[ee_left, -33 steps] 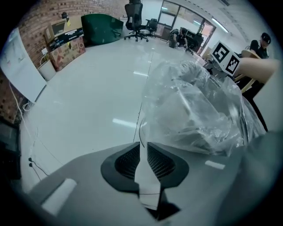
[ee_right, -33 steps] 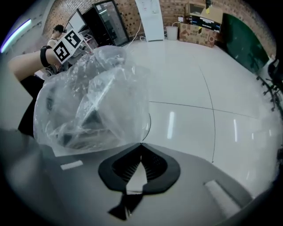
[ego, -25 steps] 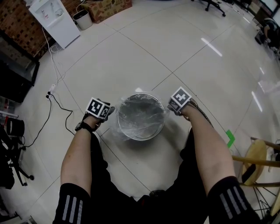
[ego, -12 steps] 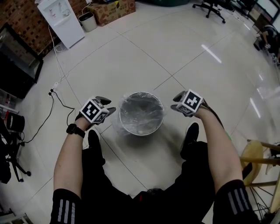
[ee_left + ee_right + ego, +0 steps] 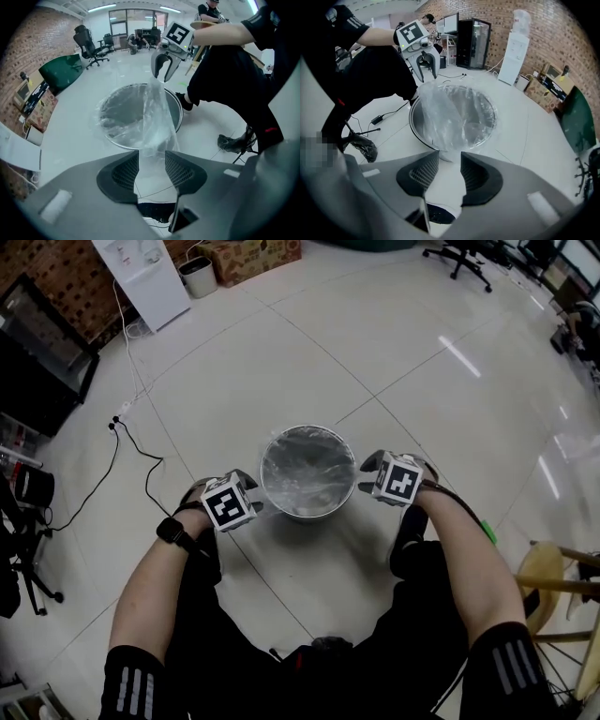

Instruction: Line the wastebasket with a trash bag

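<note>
A round metal wastebasket [image 5: 307, 472] stands on the tiled floor with a clear trash bag [image 5: 309, 486] in it. My left gripper [image 5: 246, 495] hovers at its near left rim and my right gripper [image 5: 373, 472] at its near right rim, both pointing steeply down. In the left gripper view a strip of bag film [image 5: 154, 112] rises from between the left gripper's [image 5: 152, 155] jaws towards the right gripper [image 5: 164, 65]. In the right gripper view the film [image 5: 440, 117] likewise reaches the right gripper's [image 5: 450, 157] jaws. Both pairs of jaws have just been opening; a gap shows between the pads and the film.
A white water dispenser [image 5: 150, 277], a small bin [image 5: 199, 277] and a cardboard box [image 5: 248, 254] stand at the far left. A black cable [image 5: 141, 460] trails over the floor left of the basket. A wooden stool [image 5: 553, 587] stands at the right, office chairs [image 5: 459, 254] far off.
Both grippers have come up from the basket's two sides towards its near rim and have rolled. The basket sits a little higher in the picture.
</note>
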`<state>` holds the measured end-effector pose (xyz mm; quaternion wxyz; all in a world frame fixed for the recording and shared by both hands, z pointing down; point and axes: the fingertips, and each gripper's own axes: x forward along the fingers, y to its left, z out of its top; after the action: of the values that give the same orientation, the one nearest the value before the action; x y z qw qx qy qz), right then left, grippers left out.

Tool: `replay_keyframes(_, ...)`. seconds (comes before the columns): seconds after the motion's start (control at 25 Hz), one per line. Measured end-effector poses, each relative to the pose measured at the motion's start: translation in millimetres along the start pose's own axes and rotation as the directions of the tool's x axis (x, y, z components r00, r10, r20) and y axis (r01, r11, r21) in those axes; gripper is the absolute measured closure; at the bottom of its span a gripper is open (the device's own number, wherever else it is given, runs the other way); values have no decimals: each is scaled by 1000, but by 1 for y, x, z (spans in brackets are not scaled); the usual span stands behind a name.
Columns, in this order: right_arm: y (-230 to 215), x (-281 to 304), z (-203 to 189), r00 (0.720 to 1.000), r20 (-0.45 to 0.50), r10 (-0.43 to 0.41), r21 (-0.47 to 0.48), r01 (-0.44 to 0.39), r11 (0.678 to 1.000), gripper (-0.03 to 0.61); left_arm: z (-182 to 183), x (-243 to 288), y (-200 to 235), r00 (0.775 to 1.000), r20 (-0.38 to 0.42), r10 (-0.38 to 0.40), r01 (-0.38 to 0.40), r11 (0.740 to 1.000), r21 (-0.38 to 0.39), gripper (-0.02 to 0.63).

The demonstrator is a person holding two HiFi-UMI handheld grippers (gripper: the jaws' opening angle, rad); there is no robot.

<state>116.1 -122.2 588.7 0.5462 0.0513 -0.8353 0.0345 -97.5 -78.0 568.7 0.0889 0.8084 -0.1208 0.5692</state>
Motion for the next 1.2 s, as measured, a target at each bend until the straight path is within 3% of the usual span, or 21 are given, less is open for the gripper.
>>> replay_keyframes(0.12, 1, 8, 0, 1000, 5, -4, -12, 4, 1000, 427, 2, 10, -8, 999, -18, 26, -26, 999, 39, 445)
replay_keyframes(0.24, 5, 14, 1, 1000, -11, 25, -42, -25, 999, 477, 7, 21, -11, 999, -25, 45, -43, 997, 68, 463)
replay_keyframes(0.36, 4, 12, 0, 999, -11, 48, -16, -48, 999, 554, 13, 27, -11, 998, -25, 51, -48, 994, 102, 521)
replay_keyframes(0.48, 7, 6, 0, 996, -8, 83, -6, -83, 997, 567, 21, 24, -7, 998, -7, 59, -58, 993, 107, 593)
replay_keyframes(0.72, 35, -9, -1, 978, 3, 210, -30, -210, 977, 568, 20, 19, -32, 999, -11, -52, 53, 989, 140, 618)
replay_keyframes(0.92, 65, -4, -13, 946, -32, 323, -57, -325, 944, 568, 17, 25, -61, 987, -52, -153, 160, 969, 189, 618)
replay_keyframes(1.2, 74, 17, -22, 938, -54, 343, -35, -346, 938, 568, 3, 46, -72, 976, -117, -182, 202, 959, 197, 618)
